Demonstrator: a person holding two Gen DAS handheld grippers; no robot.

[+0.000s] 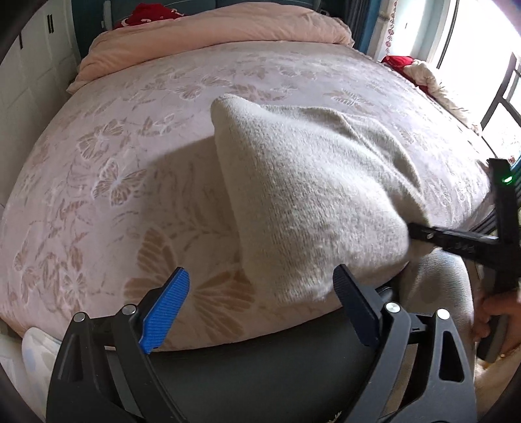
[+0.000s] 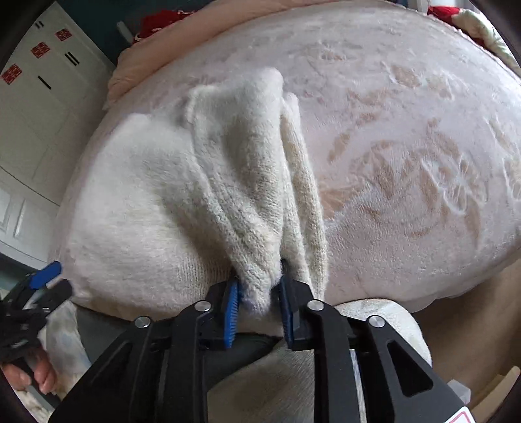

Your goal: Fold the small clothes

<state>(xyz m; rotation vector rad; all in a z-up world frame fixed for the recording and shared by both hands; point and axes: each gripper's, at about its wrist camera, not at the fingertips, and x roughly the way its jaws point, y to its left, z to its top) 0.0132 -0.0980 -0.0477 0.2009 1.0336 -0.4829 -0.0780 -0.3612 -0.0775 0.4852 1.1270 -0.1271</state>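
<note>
A cream knitted garment (image 1: 312, 201) lies on the pink butterfly-patterned bed cover (image 1: 130, 130), bunched up near the front edge. My right gripper (image 2: 259, 307) is shut on a fold of the knit garment (image 2: 247, 195) and lifts it slightly; it shows at the right of the left wrist view (image 1: 420, 232). My left gripper (image 1: 260, 302) is open, blue pads wide apart, just in front of the garment's near edge, holding nothing. It shows at the far left of the right wrist view (image 2: 49, 273).
A rolled peach quilt (image 1: 211, 35) lies along the far side of the bed, with red cloth (image 1: 153, 14) behind it. White cupboards (image 2: 39, 107) stand left. A window (image 1: 488, 48) is at right. A dark bed frame edge (image 1: 260, 367) runs below the grippers.
</note>
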